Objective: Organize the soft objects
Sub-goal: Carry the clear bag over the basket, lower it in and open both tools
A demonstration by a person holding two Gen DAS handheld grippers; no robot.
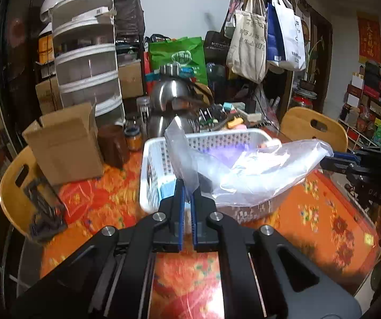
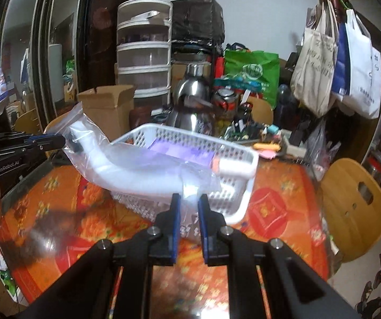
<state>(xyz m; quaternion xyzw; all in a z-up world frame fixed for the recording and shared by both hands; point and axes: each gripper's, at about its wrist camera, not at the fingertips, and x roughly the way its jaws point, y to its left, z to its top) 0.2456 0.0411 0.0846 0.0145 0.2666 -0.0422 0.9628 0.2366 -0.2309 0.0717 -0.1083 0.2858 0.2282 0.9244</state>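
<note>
We find a table under an orange and red floral cloth [image 1: 323, 212], crowded at the rear with a cardboard box [image 1: 65, 143], a steel kettle [image 1: 173, 101], a tiered white rack [image 1: 86, 53] and a green bag [image 1: 179, 55]. Tote bags [image 1: 265, 34] hang from a coat stand; wooden chairs [image 2: 355, 210] flank the table. A clear plastic bag [image 1: 257, 170] hangs stretched above a white perforated basket [image 1: 153, 175]. The left gripper [image 1: 187, 186] pinches one edge with fingers nearly touching; the right gripper [image 2: 189, 199] clamps the opposite edge, fingers narrow.
</note>
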